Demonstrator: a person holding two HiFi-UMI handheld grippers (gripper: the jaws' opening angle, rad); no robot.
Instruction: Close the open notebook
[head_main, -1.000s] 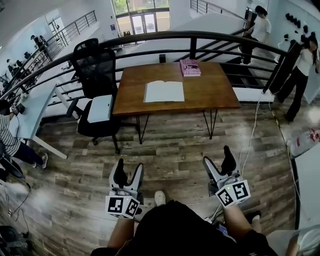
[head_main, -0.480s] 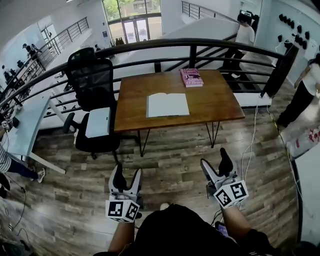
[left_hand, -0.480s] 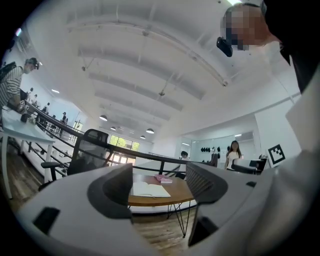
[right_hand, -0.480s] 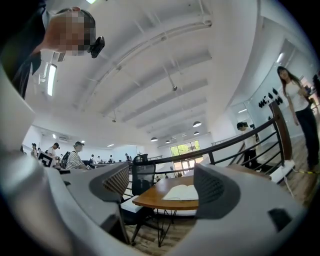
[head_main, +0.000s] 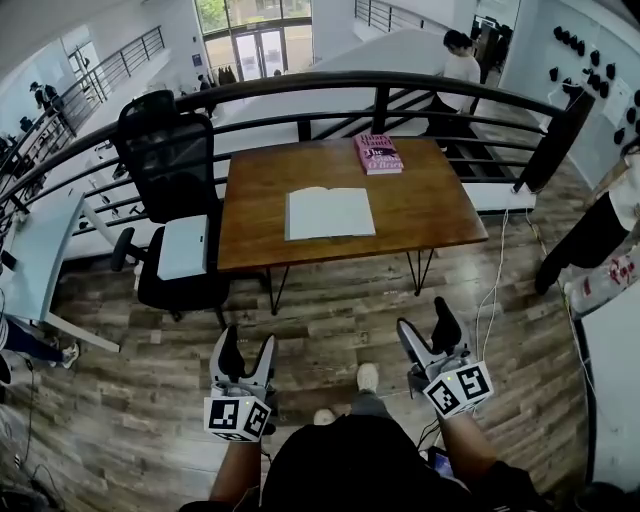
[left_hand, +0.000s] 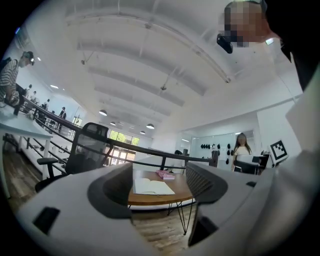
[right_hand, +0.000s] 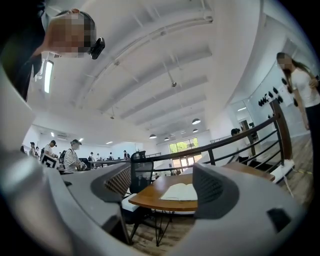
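The open notebook (head_main: 330, 213) lies flat with white pages up in the middle of the brown wooden table (head_main: 425, 205). It also shows far ahead between the jaws in the left gripper view (left_hand: 152, 187) and the right gripper view (right_hand: 181, 192). My left gripper (head_main: 247, 345) is held over the wooden floor, well short of the table, open and empty. My right gripper (head_main: 428, 320) is level beside it, equally far from the table; its jaws are closing a little, with nothing between them.
A pink book (head_main: 378, 153) lies at the table's far edge. A black office chair (head_main: 170, 170) with a white pad on its seat stands left of the table. A dark railing (head_main: 380, 85) runs behind. Cables (head_main: 495, 290) trail over the floor at right. People stand at right and beyond.
Both grippers have come forward over the floor toward the table, which sits a little nearer. A white shoe now shows between the grippers. The notebook stays open.
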